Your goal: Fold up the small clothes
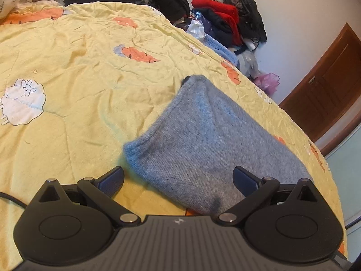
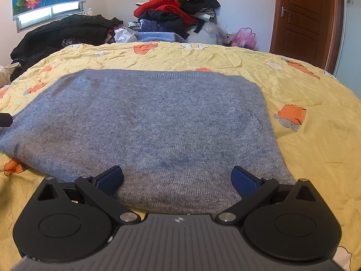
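Garment: grey knit sweater (image 2: 144,122) lies flat, already folded to a rectangle, on the bed near its front edge.
Left gripper (image 1: 178,178): fingers spread, holding nothing, at the sweater's left corner.
Right gripper (image 2: 177,177): fingers spread, empty, over the near hem.
Technique: pinch both near corners evenly, lift together, lay over squarely.
Surface: wrinkled yellow quilt (image 2: 304,85), carrot print.
Room: clothes pile (image 2: 178,13), wooden door (image 2: 302,18).
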The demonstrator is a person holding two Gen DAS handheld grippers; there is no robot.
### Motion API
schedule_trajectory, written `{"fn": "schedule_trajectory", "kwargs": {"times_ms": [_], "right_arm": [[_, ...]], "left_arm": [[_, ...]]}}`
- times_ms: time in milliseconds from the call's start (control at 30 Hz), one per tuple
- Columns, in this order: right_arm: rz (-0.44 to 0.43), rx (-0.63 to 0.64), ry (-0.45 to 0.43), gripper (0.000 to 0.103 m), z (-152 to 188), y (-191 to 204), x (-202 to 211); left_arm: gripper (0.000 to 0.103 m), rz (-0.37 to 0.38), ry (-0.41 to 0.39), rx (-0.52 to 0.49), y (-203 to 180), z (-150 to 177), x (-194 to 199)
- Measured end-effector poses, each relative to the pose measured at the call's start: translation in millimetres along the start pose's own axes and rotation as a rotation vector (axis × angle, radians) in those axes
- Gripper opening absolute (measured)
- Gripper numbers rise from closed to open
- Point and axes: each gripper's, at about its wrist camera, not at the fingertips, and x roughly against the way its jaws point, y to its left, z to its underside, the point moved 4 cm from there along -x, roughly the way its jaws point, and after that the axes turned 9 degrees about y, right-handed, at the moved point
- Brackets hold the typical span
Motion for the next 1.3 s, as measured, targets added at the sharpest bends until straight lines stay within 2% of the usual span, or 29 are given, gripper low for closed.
{"fn": "schedule_trajectory", "kwargs": {"times_ms": [133,200,233,300,367,433,467,533,567,633,700,767,800,900,967,1167,1300], "right_arm": [[-0.001,0.000,0.000,0.103,0.1,-0.3,-0.1],[-0.001,0.000,0.000,0.103,0.1,-0.4,-0.3],[-0.002,-0.001,-0.001,0.103,0.2,0.0,-0.1],[-0.004,-0.002,-0.001,0.103,0.3,0.0,0.2],[-0.004,-0.002,-0.002,0.103,0.3,0.1,0.2],[-0.004,-0.002,-0.001,0.103,0.4,0.1,0.2],[-0.004,-0.002,-0.001,0.103,0.4,0.3,0.2],[-0.008,-0.002,0.003,0.103,-0.4,-0.2,0.7],[-0.018,-0.006,0.010,0.102,-2.7,-0.8,2.0],[-0.083,-0.026,-0.002,0.098,-13.6,-3.1,11.3],[-0.157,-0.043,-0.054,0.103,-34.7,-5.4,24.9],[-0.236,-0.069,-0.039,0.103,-63.5,-5.4,26.8],[-0.310,-0.089,0.007,0.103,-78.8,-2.5,20.7],[-0.533,-0.185,0.144,0.102,-115.0,7.7,-6.1],[-0.635,-0.218,0.200,0.100,-131.6,19.8,-24.6],[-0.706,-0.263,0.345,0.096,-164.6,59.6,-83.2],[-0.708,-0.298,0.403,0.094,-172.0,71.1,-111.6]], "left_arm": [[0.102,-0.016,-0.044,0.025,-5.1,-7.7,-10.1],[0.071,-0.029,-0.048,0.017,-8.9,-10.6,-15.4],[0.047,-0.040,-0.033,0.016,-9.3,-12.4,-19.5],[0.035,-0.048,-0.031,0.038,-4.9,-15.8,-22.0],[0.017,-0.058,-0.017,0.067,1.6,-19.8,-23.1],[0.010,-0.048,0.000,0.110,9.0,-22.9,-24.0],[0.009,-0.057,0.001,0.107,8.0,-23.6,-22.9],[0.007,-0.091,-0.041,0.012,-9.8,-22.9,-14.5],[0.007,-0.094,-0.075,-0.075,-25.1,-20.8,-8.8],[0.007,-0.073,-0.138,-0.313,-67.0,-9.2,1.2],[0.007,-0.050,-0.168,-0.527,-102.3,12.5,1.7],[0.007,-0.039,-0.167,-0.660,-121.7,35.0,-7.0],[0.007,-0.039,-0.154,-0.692,-125.5,43.6,-13.9],[0.007,-0.073,-0.094,-0.694,-118.4,56.9,-33.5],[0.007,-0.059,-0.087,-0.679,-111.3,57.8,-34.4],[0.007,-0.024,-0.080,-0.671,-104.9,56.6,-33.6],[0.007,0.027,-0.079,-0.632,-98.3,52.5,-30.4]]}}
